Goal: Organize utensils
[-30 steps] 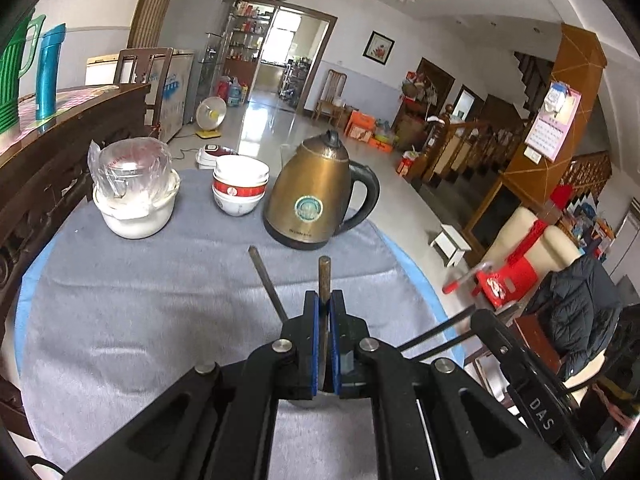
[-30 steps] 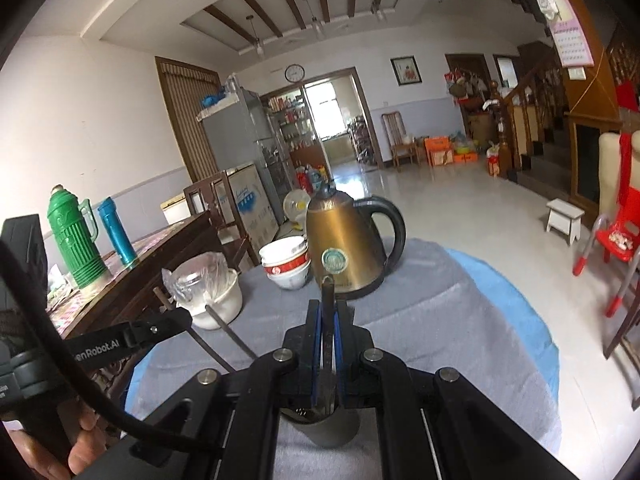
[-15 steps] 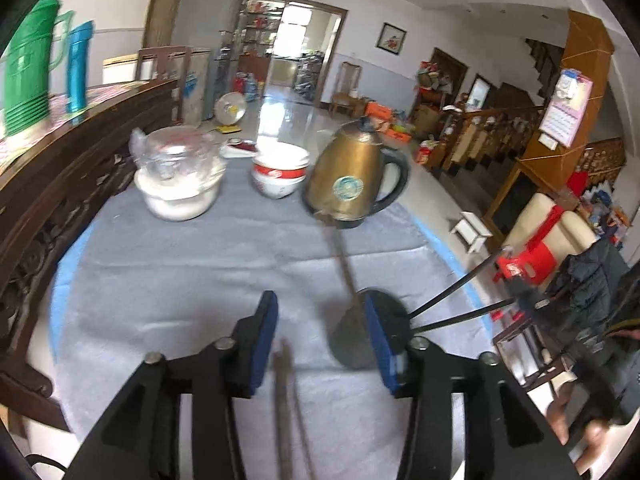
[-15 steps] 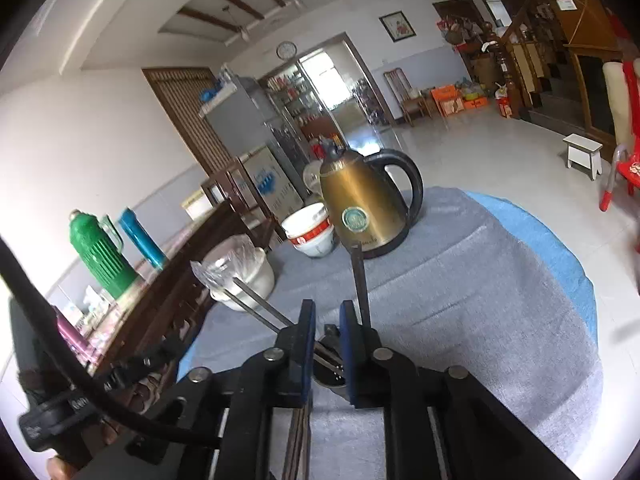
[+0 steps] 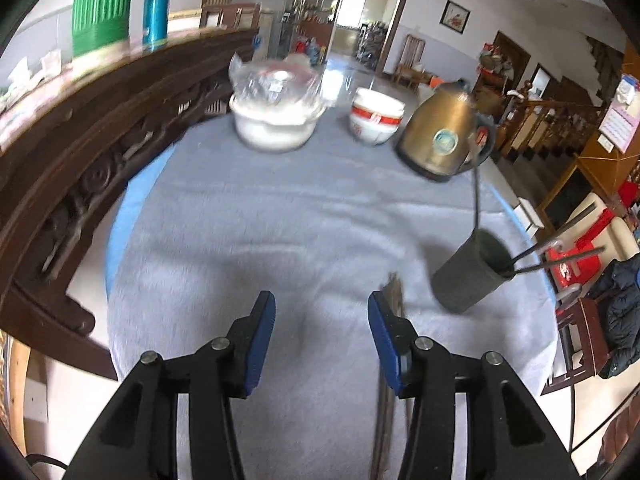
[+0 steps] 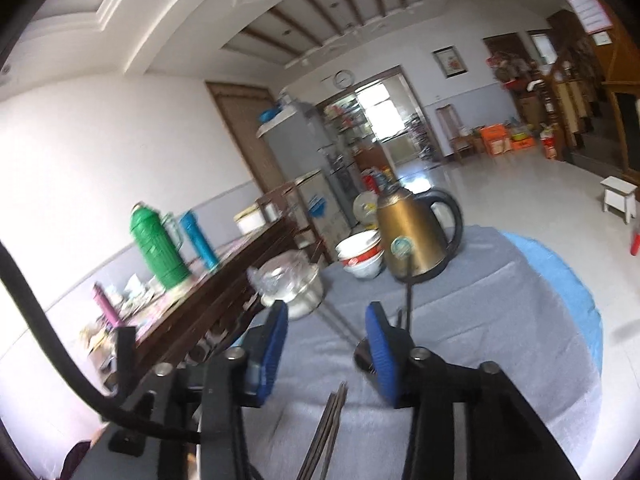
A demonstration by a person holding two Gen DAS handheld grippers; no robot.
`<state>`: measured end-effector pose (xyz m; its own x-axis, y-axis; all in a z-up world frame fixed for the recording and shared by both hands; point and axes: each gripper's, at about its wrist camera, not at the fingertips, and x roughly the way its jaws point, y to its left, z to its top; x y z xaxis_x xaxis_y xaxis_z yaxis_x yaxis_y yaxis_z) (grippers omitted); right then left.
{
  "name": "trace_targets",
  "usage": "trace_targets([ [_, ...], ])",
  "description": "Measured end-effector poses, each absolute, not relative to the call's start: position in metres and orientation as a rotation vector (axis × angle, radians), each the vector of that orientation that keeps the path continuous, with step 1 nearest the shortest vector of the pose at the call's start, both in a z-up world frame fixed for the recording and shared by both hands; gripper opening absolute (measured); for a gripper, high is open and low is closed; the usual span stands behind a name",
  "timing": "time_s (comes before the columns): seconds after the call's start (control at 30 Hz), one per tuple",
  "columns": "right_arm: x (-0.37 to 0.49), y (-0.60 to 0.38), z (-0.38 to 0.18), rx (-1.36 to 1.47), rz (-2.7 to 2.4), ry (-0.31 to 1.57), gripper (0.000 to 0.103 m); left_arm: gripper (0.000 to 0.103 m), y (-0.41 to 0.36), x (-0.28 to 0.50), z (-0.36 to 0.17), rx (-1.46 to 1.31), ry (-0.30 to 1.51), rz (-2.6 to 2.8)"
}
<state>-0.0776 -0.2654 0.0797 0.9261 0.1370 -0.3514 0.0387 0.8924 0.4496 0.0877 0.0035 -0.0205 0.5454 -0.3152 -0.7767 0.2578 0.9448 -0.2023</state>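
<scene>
Bare grey cloth over the desk centre and near edge: wide passage there. Far edge blocked by a row: covered white pot, stacked bowls, brass kettle. Right edge: dark utensil cup, chopsticks jutting outward past the edge, one upright toward the kettle. Loose chopsticks lie on cloth near that cup. Left edge hemmed by carved wooden sideboard.
</scene>
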Motion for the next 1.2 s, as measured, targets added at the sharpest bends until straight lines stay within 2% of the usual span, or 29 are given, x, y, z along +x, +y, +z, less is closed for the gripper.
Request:
trace_targets([
  [0.17,-0.060,-0.238,0.036,0.443,0.071,0.534,0.036,0.049,0.000,0.080,-0.054,-0.040,1.015,-0.356],
  [0.3,-0.042,-0.228,-0.015,0.475,0.062,0.676,0.028,0.049,-0.013,0.076,-0.076,0.001,1.066,-0.393],
  [0.5,-0.029,-0.225,-0.070,0.510,0.061,0.810,0.027,0.049,-0.035,0.079,-0.103,0.033,1.129,-0.438],
  [0.7,-0.029,-0.231,-0.091,0.529,0.065,0.847,0.027,0.049,-0.058,0.084,-0.119,0.057,1.159,-0.476],
  [1.2,-0.019,-0.245,-0.101,0.583,0.057,0.858,0.027,0.054,-0.083,0.100,-0.138,0.086,1.193,-0.492],
])
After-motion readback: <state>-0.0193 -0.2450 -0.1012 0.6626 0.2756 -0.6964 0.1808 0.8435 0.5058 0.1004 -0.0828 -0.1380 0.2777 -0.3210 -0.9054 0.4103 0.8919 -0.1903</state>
